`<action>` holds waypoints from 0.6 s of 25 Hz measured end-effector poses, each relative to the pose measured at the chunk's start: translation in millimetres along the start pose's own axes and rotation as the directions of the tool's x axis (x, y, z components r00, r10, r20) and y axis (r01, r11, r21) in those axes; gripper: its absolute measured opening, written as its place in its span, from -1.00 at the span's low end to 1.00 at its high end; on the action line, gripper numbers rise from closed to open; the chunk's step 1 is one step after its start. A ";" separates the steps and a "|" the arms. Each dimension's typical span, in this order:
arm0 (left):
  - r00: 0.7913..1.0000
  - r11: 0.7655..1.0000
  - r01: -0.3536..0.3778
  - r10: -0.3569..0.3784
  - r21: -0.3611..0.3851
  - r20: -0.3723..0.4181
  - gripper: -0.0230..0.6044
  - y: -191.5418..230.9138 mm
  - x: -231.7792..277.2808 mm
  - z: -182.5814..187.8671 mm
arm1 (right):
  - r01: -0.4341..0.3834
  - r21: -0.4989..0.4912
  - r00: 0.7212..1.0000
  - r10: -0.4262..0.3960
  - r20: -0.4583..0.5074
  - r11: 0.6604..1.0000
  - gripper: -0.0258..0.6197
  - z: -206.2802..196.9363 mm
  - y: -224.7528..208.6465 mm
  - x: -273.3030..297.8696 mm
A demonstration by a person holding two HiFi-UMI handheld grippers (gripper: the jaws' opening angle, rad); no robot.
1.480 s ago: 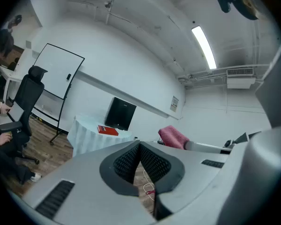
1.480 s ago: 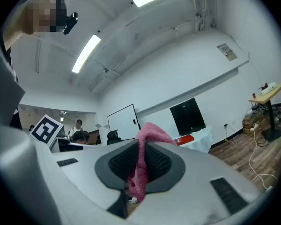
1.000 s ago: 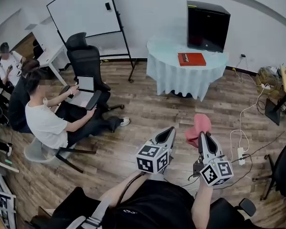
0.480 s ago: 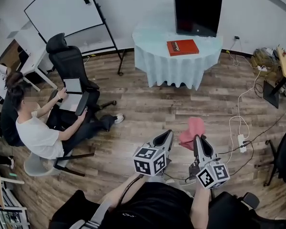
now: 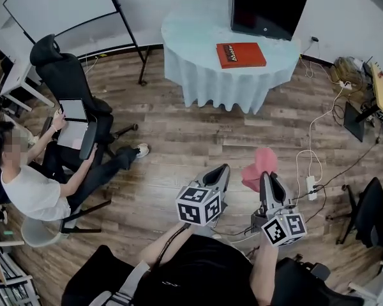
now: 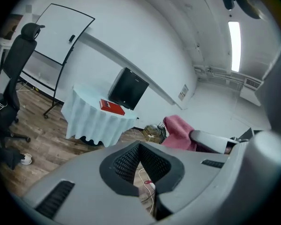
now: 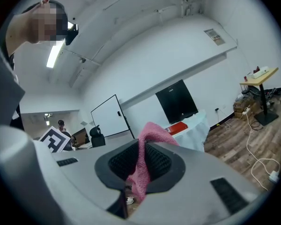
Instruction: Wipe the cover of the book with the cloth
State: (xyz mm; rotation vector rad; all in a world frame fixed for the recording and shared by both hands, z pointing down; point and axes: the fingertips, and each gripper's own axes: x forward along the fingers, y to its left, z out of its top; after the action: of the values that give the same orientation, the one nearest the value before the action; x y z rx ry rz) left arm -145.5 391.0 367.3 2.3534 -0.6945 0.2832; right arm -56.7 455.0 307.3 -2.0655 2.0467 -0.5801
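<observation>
A red book (image 5: 240, 55) lies flat on a round table with a pale cloth (image 5: 198, 75), far ahead across the wooden floor. It also shows as a small red book (image 6: 112, 107) and a red book (image 7: 177, 128) in the two gripper views. My right gripper (image 5: 266, 178) is shut on a pink cloth (image 5: 258, 167) that bunches above its tips; the same pink cloth (image 7: 145, 163) hangs pinched between its pads. My left gripper (image 5: 221, 173) is held beside it, shut with nothing in it. Both are well short of the table.
A black box (image 5: 270, 8) stands behind the book on the table. A seated person with a laptop (image 5: 35, 183) and a black office chair (image 5: 67, 81) are at the left. A whiteboard stand (image 5: 124, 24) is at the back. Cables and a power strip (image 5: 309, 187) lie on the right.
The view has advanced toward the table, which now sits nearer and higher in the head view. Both grippers keep their pose, the right still holding the cloth.
</observation>
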 end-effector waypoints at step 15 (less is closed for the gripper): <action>0.990 0.989 -0.093 0.080 0.117 0.113 -0.88 108.5 45.0 142.4 | -0.121 -0.060 0.988 0.114 -0.106 0.991 -0.80 19.2 40.8 179.2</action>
State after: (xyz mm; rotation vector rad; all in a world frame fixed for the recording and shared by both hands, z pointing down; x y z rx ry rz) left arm -164.6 210.5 333.9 2.4725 -0.8546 0.2436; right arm -90.5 273.5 300.6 -1.9713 2.2568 -0.6172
